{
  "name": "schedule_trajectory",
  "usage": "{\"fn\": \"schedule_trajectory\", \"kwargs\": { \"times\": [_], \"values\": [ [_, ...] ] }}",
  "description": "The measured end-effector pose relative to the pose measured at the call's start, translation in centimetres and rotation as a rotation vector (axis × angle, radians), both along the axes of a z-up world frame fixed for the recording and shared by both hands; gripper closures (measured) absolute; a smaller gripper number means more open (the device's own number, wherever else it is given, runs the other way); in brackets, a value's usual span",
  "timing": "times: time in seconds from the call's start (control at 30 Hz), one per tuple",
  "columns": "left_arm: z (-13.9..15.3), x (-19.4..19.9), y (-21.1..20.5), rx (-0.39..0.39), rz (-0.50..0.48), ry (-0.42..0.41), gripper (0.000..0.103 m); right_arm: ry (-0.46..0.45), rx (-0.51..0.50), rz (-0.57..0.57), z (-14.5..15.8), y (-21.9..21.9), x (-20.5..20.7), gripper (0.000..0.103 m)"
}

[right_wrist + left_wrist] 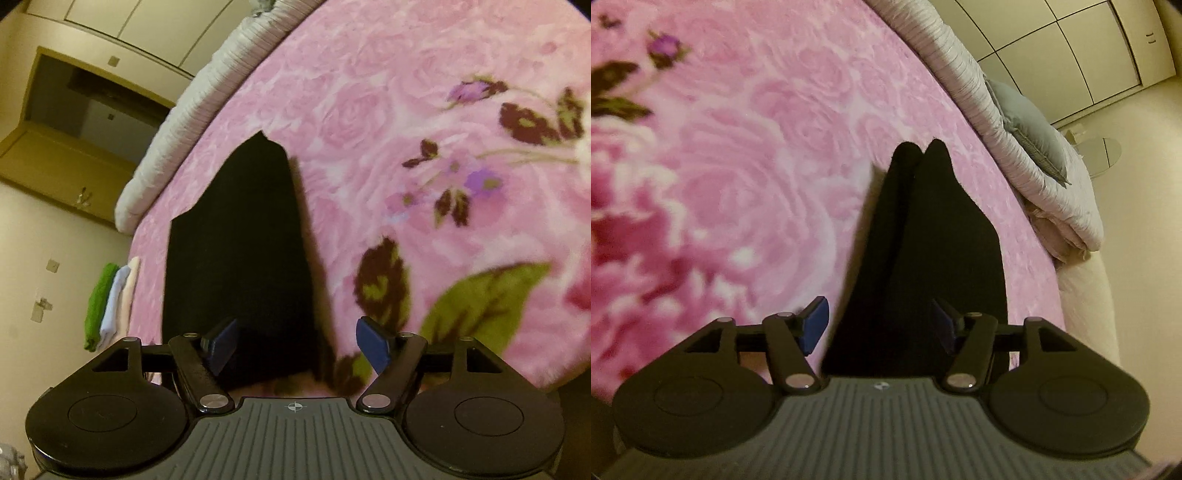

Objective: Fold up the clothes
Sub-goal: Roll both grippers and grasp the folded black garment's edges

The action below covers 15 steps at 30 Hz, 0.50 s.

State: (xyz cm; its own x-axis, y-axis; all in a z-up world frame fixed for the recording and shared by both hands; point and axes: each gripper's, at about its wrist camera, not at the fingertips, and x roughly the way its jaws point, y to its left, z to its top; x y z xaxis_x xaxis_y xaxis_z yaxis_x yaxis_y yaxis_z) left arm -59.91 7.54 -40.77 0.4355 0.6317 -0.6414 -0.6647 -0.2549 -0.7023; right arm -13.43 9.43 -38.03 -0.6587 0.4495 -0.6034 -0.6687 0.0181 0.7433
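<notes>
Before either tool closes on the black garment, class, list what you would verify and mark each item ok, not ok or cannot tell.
1. Left tool open: ok, blue pads apart with the black garment between them.
2. Right tool open: ok, pads apart over the garment's near edge.
3. Garment lies flat on the pink floral blanket: ok, no bunching visible; two narrow ends lie side by side at the far end.
4. Pads touching cloth: cannot tell, the black fabric hides depth.
5. Folded stack of green, light blue and pale pink items apart from the garment: ok, it sits at the blanket's edge.
</notes>
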Motion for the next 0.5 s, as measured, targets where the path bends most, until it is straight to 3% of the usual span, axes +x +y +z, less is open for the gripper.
{"fn": "schedule_trajectory", "kwargs": {
  "times": [0.1, 0.5],
  "values": [
    [-0.6, 0.3, 1.7, -0.007, -0.025, 0.017, 0.047, 0.025, -0.001, -0.002, -0.7, 1.2, -0.5, 0.027],
    [-2.4, 1.9, 6.8, 0.017, -0.145, -0.046, 0.049, 0.111, -0.024, 0.009, -2.1, 5.8, -2.4, 0.025]
  ]
}}
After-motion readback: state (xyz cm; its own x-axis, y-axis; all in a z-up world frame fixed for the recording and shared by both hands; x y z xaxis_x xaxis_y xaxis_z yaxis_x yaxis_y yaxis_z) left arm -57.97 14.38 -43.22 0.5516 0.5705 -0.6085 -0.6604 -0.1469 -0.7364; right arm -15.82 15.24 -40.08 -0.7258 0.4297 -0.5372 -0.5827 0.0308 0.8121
